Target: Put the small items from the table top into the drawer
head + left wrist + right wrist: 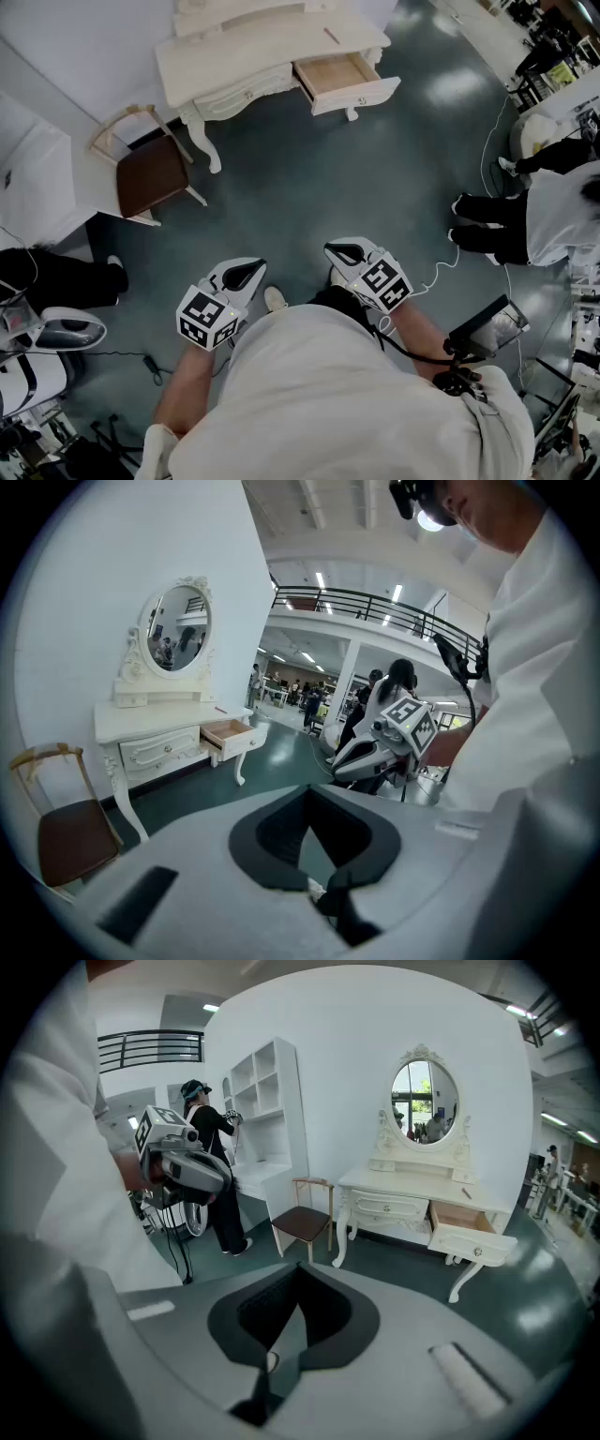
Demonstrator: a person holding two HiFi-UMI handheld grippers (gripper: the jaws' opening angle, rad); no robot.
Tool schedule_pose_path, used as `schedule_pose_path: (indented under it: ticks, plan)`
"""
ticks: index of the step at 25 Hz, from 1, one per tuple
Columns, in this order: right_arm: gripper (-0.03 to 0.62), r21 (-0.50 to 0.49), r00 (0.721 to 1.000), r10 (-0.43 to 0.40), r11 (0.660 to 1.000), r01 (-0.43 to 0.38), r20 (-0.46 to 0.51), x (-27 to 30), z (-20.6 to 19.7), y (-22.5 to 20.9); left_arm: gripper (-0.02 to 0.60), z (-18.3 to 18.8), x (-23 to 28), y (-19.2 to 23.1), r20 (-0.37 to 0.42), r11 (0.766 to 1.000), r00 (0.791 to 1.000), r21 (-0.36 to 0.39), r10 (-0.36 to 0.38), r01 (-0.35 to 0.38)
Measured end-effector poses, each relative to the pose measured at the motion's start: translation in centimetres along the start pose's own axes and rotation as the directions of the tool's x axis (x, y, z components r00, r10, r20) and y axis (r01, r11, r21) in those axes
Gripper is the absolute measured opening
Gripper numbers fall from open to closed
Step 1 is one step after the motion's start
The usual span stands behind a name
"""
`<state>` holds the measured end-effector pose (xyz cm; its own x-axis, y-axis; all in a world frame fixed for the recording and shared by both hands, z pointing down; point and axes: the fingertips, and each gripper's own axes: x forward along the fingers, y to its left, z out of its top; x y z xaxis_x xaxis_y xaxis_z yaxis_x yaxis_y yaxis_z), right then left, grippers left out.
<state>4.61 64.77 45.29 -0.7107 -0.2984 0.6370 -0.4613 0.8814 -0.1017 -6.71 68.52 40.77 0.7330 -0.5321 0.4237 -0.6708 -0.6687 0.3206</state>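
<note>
— Jaws on the left gripper [248, 272], how do they stand?
— Closed, tips meeting, with nothing between them. Only a thin sliver of the green floor [309, 178] shows behind the dark pads in the left gripper view.
— And the right gripper [345, 251]?
— It is the same: its jaws are pressed together on nothing. Both grippers are held close to the person's body, side by side and a little apart.
— Where is the dressing table [234, 52] from there?
— It is well ahead of both pairs of jaws, across open floor. From the left jaws it lies ahead and to the left, from the right jaws ahead and to the right.
— The drawer [342, 80]?
— It is pulled out at the table's right end, nearer to the right jaws' side but far from either tip.
— Any small item on top?
— One small thin item [331, 36] lies on the table top just behind the open drawer, beyond it as seen from the jaws. I cannot tell what it is.
— Anything else over there?
— A chair [150, 173] with a brown seat stands at the table's left end, ahead and left of the left jaws. An oval mirror [176, 630] rises above the table.
</note>
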Motion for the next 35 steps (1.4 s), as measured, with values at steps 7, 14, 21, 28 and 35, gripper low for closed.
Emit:
schedule_pose_path:
  ticks: [7, 14, 21, 28, 35]
  plan:
    - [0.000, 0.012, 0.999, -0.046, 0.999, 0.046, -0.008, 1.7, 0.6, 1.3, 0.000, -1.1, -0.9, 1.7, 0.030, 0.999, 0.998, 0.000, -0.050, 0.050]
    - [0.000, 0.036, 0.998, -0.055, 0.998, 0.056, -0.011, 1.8, 1.3, -1.5, 0.000, 1.8, 1.7, 2.4, 0.029, 0.996, 0.996, 0.034, -0.082, 0.081]
    - [0.002, 0.034, 0.998, -0.026, 0.999, 0.025, 0.054, 3.5, 5.6, -9.8, 0.002, 7.5, 6.3, 5.9, -0.019, 0.997, 0.998, 0.054, -0.053, 0.054]
    - [0.032, 0.039, 0.996, -0.016, 0.999, 0.012, 0.086, 6.4, 8.7, -21.1, 0.002, 13.8, 13.6, 12.5, -0.041, 0.998, 0.999, 0.062, -0.020, 0.022]
    - [0.051, 0.071, 0.995, -0.051, 0.996, 0.045, 0.084, 9.0, 10.3, -28.5, 0.002, 17.1, 17.4, 16.8, -0.052, 0.999, 0.998, 0.044, -0.023, 0.026]
